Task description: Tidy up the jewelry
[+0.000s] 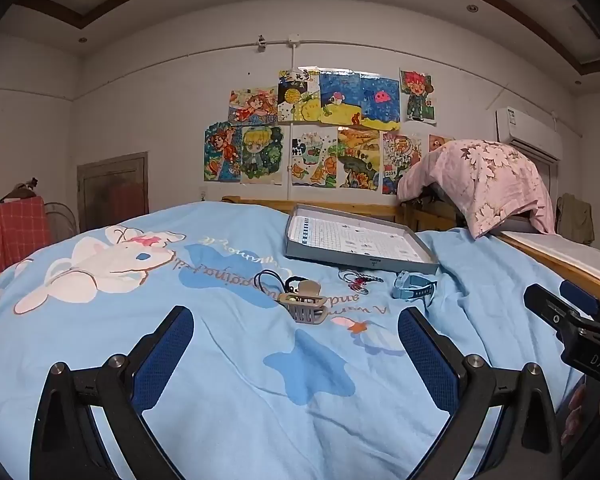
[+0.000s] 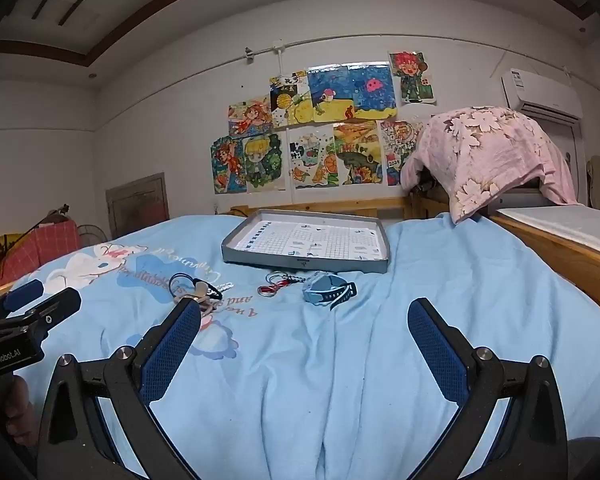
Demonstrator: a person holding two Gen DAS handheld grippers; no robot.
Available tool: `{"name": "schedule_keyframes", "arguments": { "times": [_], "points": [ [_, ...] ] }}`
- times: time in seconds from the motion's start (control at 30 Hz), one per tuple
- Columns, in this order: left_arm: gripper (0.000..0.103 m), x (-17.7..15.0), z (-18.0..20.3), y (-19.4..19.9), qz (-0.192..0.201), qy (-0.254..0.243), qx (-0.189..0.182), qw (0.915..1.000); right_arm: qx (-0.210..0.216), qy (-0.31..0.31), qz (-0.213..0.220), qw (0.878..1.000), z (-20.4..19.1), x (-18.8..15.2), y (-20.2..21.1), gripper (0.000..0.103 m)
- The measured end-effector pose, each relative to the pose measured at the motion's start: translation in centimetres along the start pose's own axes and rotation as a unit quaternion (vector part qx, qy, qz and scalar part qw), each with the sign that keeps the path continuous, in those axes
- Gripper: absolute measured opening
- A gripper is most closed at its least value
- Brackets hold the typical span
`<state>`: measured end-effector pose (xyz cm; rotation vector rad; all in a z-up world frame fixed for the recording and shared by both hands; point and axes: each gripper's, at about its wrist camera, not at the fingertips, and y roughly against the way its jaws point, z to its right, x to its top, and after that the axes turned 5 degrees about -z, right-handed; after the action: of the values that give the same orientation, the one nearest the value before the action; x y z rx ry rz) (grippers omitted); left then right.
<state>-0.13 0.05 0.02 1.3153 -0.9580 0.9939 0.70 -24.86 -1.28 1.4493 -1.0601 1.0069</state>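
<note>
- Left gripper [image 1: 296, 322]: jaws spread wide, nothing between the blue-padded fingers [image 1: 162, 346], hovering over the light blue cartoon-print bedspread [image 1: 220, 360].
- Right gripper [image 2: 304, 322]: jaws also released and empty, same bedspread [image 2: 440, 264] below.
- Beige plastic claw hair clip [image 1: 305, 305] lay on the bedspread just ahead of the left jaws, roughly centred between them. In the right view the clip [image 2: 200, 294] was partly hidden behind the left fingertip of the right jaws.
- Black elastic hair tie loops [image 1: 270, 280] lay touching the clip on its far-left side.
- Red-and-silver keyring trinket [image 1: 356, 281] sat ahead and right of the left jaws; ahead and slightly left of centre for the right jaws [image 2: 278, 284]. Exact type too small to tell.
- Light blue smartwatch with a dark strap [image 1: 412, 286] lay beside the trinket, ahead of the left jaws' right finger; just ahead of centre for the right jaws [image 2: 328, 290].
- Shallow grey rectangular tray with a white gridded paper liner [image 1: 300, 254] sat beyond all items, farthest from both jaws [image 2: 308, 266]; none of the items lay inside it.
- Right gripper body visible at the right edge of the left view [image 1: 572, 320]; left gripper at the left edge of the right view [image 2: 28, 312].
</note>
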Motion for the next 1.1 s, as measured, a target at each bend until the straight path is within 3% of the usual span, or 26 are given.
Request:
{"name": "schedule_keyframes", "arguments": {
  "times": [1.1],
  "points": [
    [0.103,0.42,-0.44,0.25,-0.002,0.011,-0.005,0.9999,0.007,-0.007,-0.008,1.0,-0.06,-0.14,-0.16,0.102]
  ]
}}
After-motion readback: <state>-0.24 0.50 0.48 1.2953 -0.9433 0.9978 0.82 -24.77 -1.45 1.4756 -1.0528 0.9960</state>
